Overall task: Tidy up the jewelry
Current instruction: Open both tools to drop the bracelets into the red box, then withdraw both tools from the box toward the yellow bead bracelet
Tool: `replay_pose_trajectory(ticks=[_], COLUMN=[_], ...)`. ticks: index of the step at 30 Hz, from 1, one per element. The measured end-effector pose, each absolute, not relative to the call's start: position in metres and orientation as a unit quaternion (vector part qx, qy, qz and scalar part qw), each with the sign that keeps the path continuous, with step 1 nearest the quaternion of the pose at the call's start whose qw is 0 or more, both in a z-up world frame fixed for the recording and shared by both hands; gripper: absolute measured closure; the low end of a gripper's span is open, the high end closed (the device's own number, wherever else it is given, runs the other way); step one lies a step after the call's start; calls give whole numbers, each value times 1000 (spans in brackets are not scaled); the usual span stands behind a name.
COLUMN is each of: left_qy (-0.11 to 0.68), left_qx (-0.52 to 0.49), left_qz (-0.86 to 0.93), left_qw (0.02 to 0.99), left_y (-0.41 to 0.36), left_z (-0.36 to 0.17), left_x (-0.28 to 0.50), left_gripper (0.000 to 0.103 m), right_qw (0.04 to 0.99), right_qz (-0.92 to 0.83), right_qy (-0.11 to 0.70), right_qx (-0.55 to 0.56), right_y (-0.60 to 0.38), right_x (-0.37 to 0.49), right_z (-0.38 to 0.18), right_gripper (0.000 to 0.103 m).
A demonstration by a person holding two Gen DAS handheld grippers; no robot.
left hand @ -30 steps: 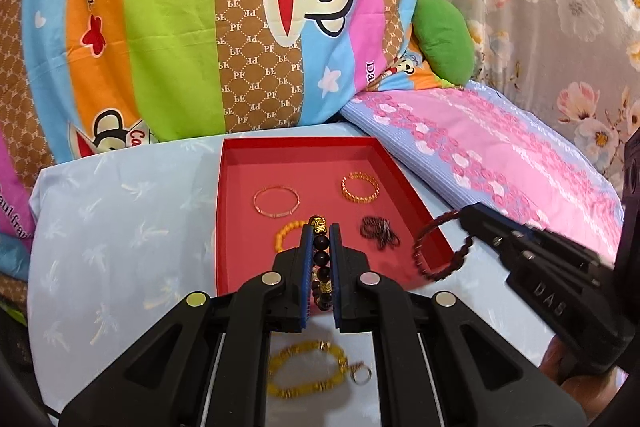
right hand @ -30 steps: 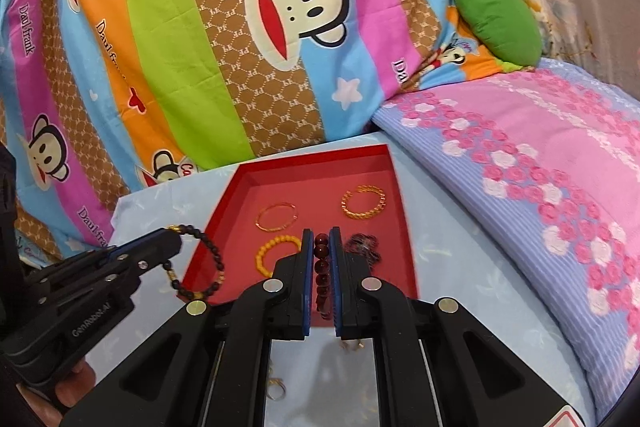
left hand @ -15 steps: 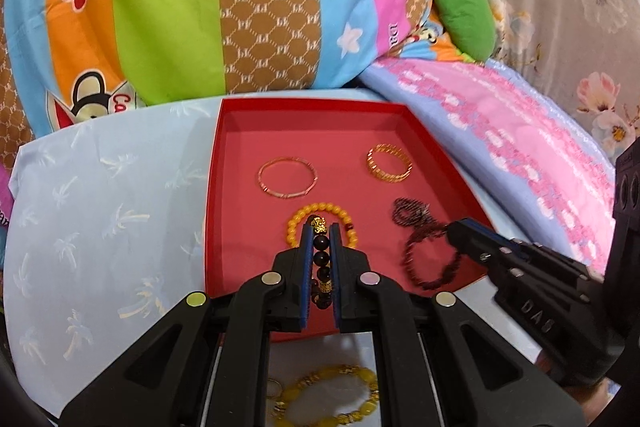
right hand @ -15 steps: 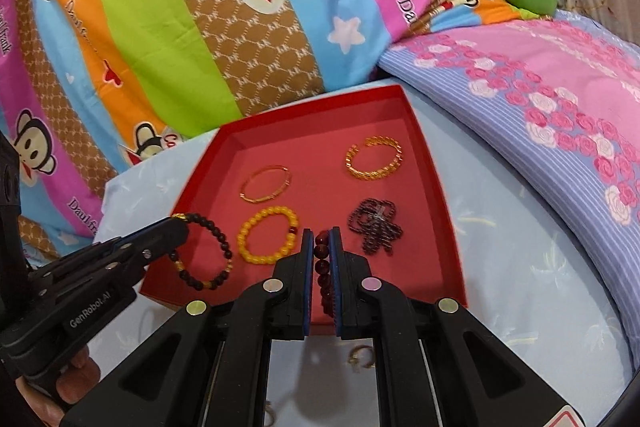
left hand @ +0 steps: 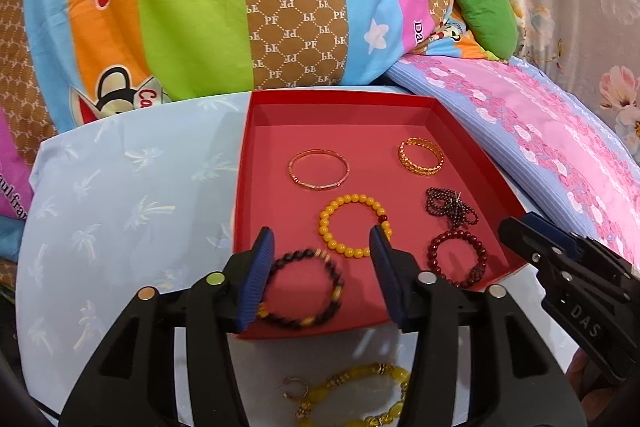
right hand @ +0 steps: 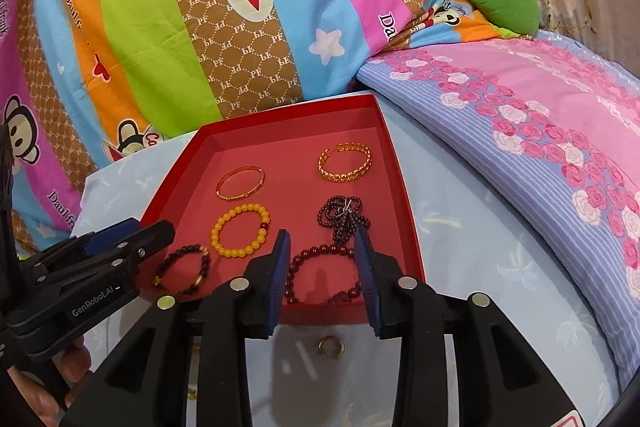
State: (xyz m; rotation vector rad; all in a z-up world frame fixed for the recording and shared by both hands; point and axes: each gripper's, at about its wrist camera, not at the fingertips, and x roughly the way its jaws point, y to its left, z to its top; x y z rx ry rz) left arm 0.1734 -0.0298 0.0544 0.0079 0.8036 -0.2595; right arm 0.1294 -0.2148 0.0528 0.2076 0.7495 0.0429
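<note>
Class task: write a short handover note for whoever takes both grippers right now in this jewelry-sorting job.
Left gripper: jaws have just been opening, black bead bracelet lies released in the red tray.
Right gripper: jaws also just opening, dark red bead bracelet dropped in the tray.
Done: six pieces in the tray.
Left: yellow bead bracelet, small hoop and gold ring on the blue cloth in front.

Left tool (left hand: 322, 277) just opened, dark bracelet (left hand: 304, 289) loose in red tray (left hand: 256, 115)
</note>
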Motion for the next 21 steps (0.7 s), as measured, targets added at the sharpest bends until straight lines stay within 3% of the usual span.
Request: replay_pose_trajectory(ticks=[21], left_qy=[392], left_qx=[-10], left_qz=[-119], left_qw=[912], left_y=[-12], left_z=[45], left_x=[111], left_gripper=[55], right_qw=[913], right_qz=[20], right_qy=[386], right_qx=[127], right_y=[-215], right_x=[70], right_z=[35], right_gripper=[69])
